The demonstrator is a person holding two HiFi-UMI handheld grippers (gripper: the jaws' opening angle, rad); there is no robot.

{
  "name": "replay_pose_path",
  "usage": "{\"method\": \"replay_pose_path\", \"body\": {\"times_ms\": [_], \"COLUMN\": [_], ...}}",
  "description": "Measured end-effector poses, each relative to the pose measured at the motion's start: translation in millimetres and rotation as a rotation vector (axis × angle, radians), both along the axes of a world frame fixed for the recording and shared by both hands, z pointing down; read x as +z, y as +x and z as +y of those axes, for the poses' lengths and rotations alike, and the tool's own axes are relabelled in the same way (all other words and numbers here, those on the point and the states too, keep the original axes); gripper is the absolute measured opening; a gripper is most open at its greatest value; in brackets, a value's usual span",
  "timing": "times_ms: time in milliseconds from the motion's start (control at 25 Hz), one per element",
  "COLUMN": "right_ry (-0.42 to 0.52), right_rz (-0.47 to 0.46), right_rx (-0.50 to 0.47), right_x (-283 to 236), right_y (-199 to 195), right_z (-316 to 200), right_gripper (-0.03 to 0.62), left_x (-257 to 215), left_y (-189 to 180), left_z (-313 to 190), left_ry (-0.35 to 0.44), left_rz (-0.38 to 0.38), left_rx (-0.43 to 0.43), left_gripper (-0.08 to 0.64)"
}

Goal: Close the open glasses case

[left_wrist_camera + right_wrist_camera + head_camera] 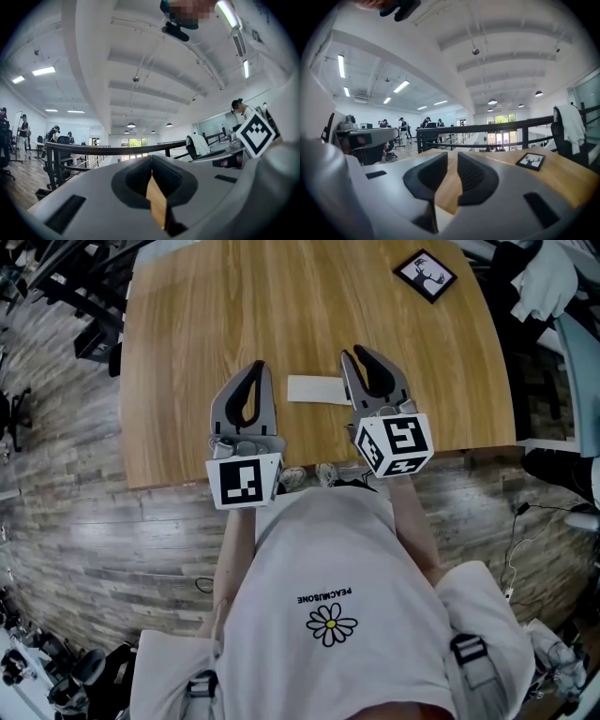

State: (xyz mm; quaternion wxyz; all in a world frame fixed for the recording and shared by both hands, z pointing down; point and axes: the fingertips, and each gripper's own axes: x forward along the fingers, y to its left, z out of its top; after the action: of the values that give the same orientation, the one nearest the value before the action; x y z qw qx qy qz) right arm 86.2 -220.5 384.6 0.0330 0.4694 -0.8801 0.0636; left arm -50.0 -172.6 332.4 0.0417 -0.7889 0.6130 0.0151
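Observation:
A flat white glasses case (319,390) lies on the wooden table (187,343), with no raised lid that I can see. It sits between my two grippers, which are held side by side over the table's near edge, pointing away from me and clear of the case. The left gripper (260,366) has its fingertips meeting and holds nothing; in the left gripper view its jaws (151,161) touch at the tips. The right gripper (356,352) keeps a narrow gap between its jaws (452,157), and only bare table wood shows through it.
A small black-framed deer picture (425,276) (530,160) lies at the table's far right. A dark railing (487,127) runs beyond the table. Clothing hangs over a chair (544,282) at the right. Wood-plank floor (56,521) surrounds the table.

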Motion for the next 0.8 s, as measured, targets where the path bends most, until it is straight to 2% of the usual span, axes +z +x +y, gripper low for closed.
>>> {"method": "replay_pose_path", "body": {"times_ms": [120,360,600,800], "right_ry": [0.021,-0.006,0.012,0.023], "right_rz": [-0.04,-0.013,-0.039,-0.025], "right_rx": [0.031,0.03,0.034,0.043], "right_x": [-0.1,13.3,7.1,5.5], "right_y": [5.8,5.9,10.8,13.6], "right_z": [14.2,30.0,32.9,33.8], "right_gripper": [0.009,0.008,0.008,0.008], "left_x": [-3.1,-1.9,0.8,10.7], "left_y": [2.0,9.1,12.1,7.8], "left_z": [0.1,0.9,3.5,5.3], "left_ry": [0.012,0.003,-0.002,-0.027], "left_rz": [-0.001,0.0,0.004,-0.013], "left_rx": [0.008,0.026,0.031,0.025], "left_gripper": [0.017,0.017,0.017,0.017]}}
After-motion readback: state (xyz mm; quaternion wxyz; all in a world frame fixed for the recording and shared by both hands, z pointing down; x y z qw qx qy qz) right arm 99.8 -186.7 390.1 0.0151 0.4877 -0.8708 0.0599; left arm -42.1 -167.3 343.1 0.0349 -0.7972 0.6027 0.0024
